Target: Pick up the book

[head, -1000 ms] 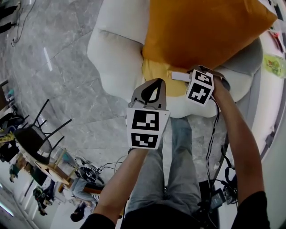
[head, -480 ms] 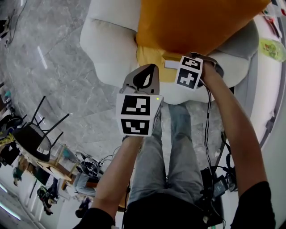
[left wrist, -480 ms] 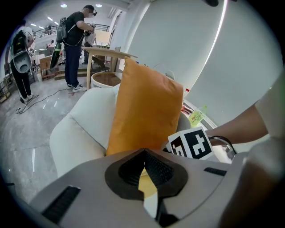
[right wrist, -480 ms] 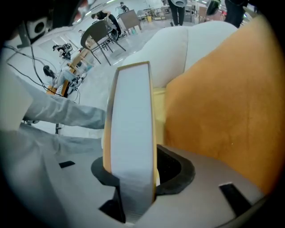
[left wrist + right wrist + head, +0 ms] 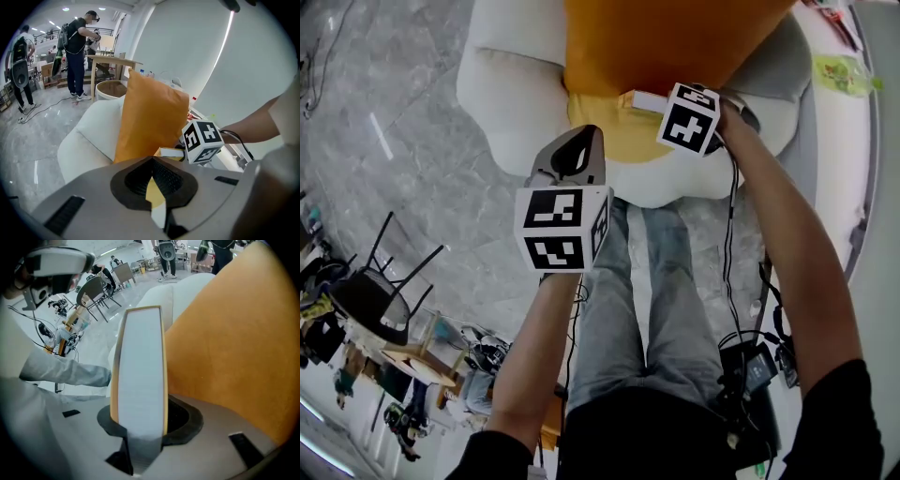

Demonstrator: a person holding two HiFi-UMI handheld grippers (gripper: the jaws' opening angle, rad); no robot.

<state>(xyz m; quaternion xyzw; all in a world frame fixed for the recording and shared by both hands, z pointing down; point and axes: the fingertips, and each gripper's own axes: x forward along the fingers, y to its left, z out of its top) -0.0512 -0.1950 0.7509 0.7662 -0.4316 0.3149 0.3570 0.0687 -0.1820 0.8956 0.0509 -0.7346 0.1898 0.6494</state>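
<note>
White armchair (image 5: 511, 89): upper part cut off by the frame. Left tool (image 5: 579, 136): tips pressed together, nothing held. A sliver of yellow shows through the slit below the tips. Yellow patch (image 5: 614, 136) under orange cushion (image 5: 666, 42): identity unclear. Book (image 5: 140, 371): pinched in right tool (image 5: 139, 425), whose jaws have just been closing. Only the page edge and thin cover lines are visible. It is just beside the cushion; contact not determinable.

Book (image 5: 619, 136) just before the cushion (image 5: 666, 42), cushion on the armchair (image 5: 502, 84) (a chair (image 5: 370, 300) well apart, left)
</note>
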